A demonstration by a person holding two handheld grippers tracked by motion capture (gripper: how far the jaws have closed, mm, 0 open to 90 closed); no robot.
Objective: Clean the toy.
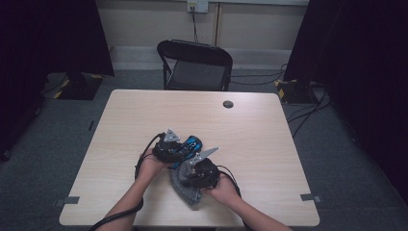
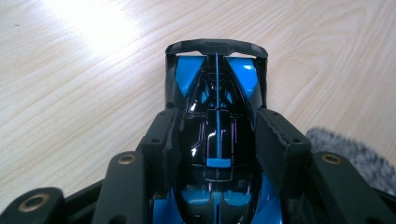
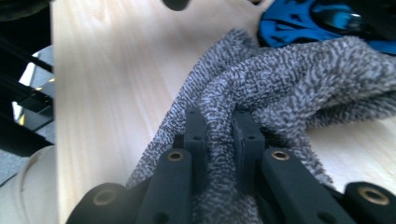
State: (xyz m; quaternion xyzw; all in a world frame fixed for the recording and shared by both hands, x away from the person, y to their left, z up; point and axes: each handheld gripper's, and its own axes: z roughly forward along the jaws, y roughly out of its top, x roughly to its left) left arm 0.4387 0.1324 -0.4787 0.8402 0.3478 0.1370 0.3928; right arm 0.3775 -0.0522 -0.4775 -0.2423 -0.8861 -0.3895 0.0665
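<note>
Left tool (image 2: 212, 140): jaws narrowed onto the flanks of one blue-and-black toy car (image 2: 217, 116), clamping it. Right tool (image 3: 219, 135): jaws pinched nearly together on a fold of one grey cloth (image 3: 280, 79). Car sits just beside the cloth, on the counter (image 1: 269, 130). One chair (image 1: 196, 65) stands beyond the counter.
</note>
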